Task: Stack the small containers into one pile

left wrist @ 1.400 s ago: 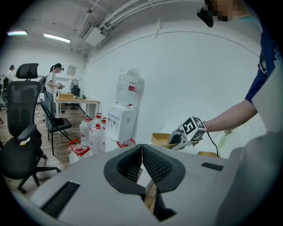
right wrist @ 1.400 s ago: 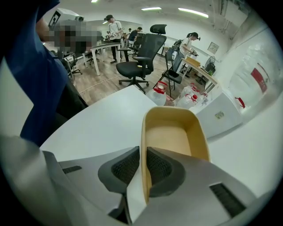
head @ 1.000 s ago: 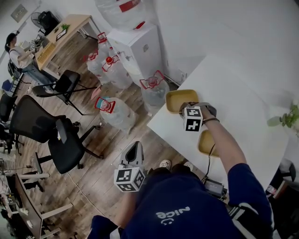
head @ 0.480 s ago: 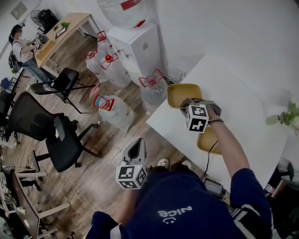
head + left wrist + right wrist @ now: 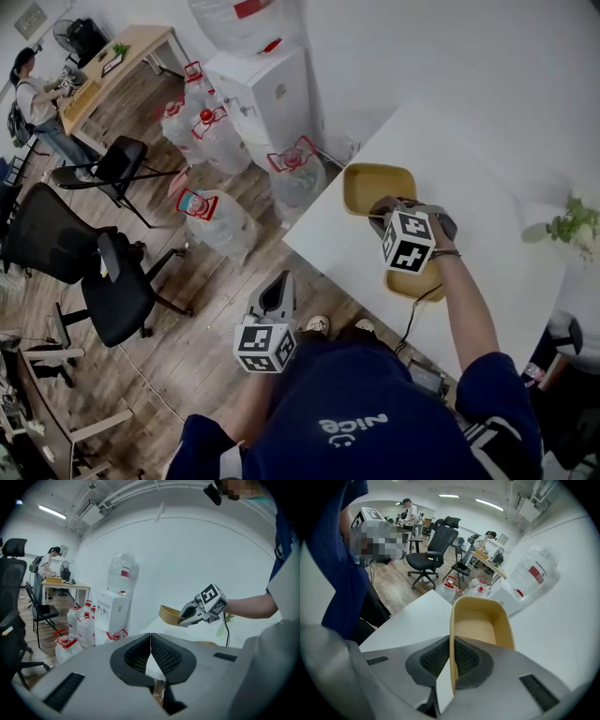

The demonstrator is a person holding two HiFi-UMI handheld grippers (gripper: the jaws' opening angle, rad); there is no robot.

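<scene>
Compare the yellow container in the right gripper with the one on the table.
The held container is pinched by one wall in the right gripper's shut jaws; the second container is untouched. The held one hangs tilted above the table; the second lies flat on it. Both are yellow and open-topped.

From head, steeply down over desk [image 5: 497, 178] edge; from left hand-held gripper [image 5: 150, 637], level, off the desk; from right hand-held gripper [image 5: 451, 641], close on yellow container [image 5: 480, 620], shared by all.
</scene>
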